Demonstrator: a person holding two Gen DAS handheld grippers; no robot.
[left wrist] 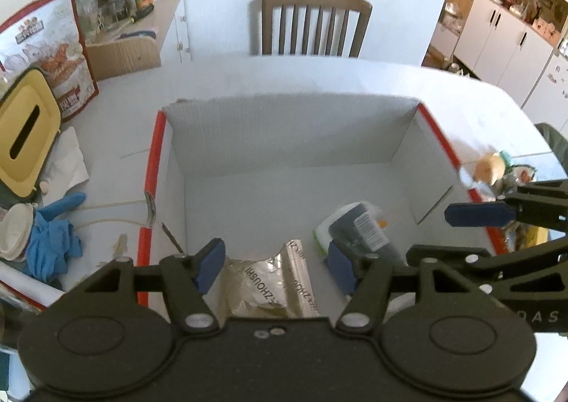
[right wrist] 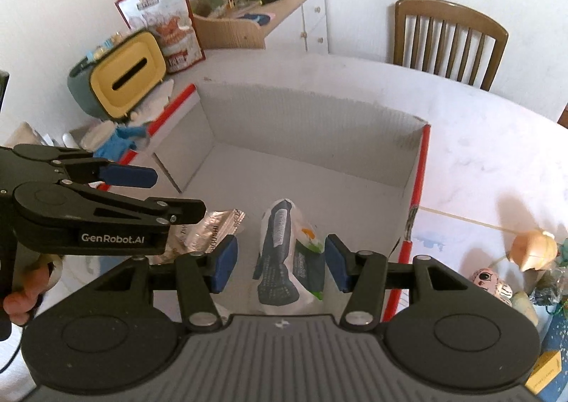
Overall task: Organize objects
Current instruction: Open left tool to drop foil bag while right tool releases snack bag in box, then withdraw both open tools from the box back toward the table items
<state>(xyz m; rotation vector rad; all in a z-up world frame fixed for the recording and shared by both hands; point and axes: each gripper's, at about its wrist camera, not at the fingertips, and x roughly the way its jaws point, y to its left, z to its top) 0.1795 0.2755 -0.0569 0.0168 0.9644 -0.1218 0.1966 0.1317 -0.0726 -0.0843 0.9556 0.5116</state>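
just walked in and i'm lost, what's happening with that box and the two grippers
A person is sorting items into a white cardboard box with red edges on the table. Two things already lie inside: a silver foil packet and a dark-and-green plastic package. Both the left gripper and right gripper hang open over the box, holding nothing. More clutter sits outside, including an onion.

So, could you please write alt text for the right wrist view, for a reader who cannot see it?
The open right gripper hovers over a white cardboard box with red edges, above a grey and green packet lying inside beside a silver foil packet. The open left gripper reaches in from the left; a yellow tissue box stands on the table behind.
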